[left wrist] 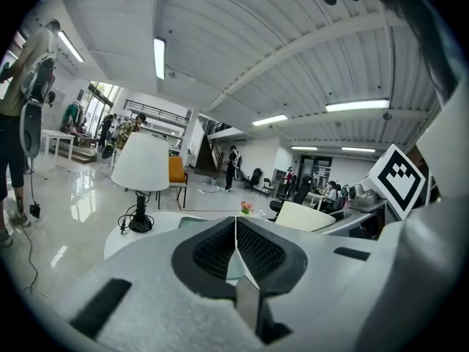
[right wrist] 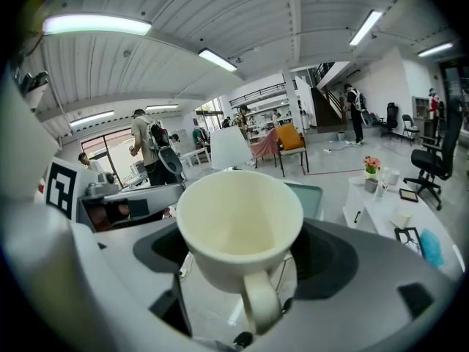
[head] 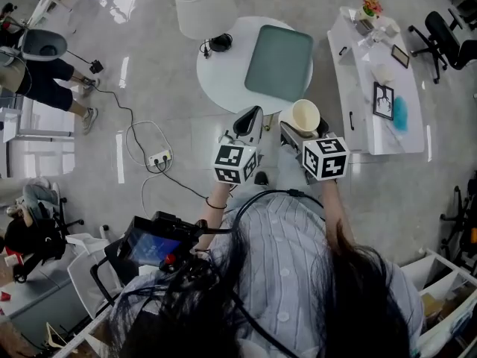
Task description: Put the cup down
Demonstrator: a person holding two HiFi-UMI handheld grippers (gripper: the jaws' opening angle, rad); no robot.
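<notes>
Cup (right wrist: 239,226) is riding in the right tongs (head: 303,130), clamped across its body, mouth up, handle pointing back at the holder. It's hanging in the air by the near edge of the round worktop (head: 223,77), not resting on anything. Left tongs (left wrist: 236,249) are sitting closed and empty alongside. Risks I'm seeing: the cup wall is looking smooth, so if the squeeze is easing off before the base is down, it's dropping to the floor (head: 149,73). Landing too near the worktop edge, or half on the tray (head: 279,62) rim, is leaving it tilted and tipping. Height over the worktop isn't readable here.
</notes>
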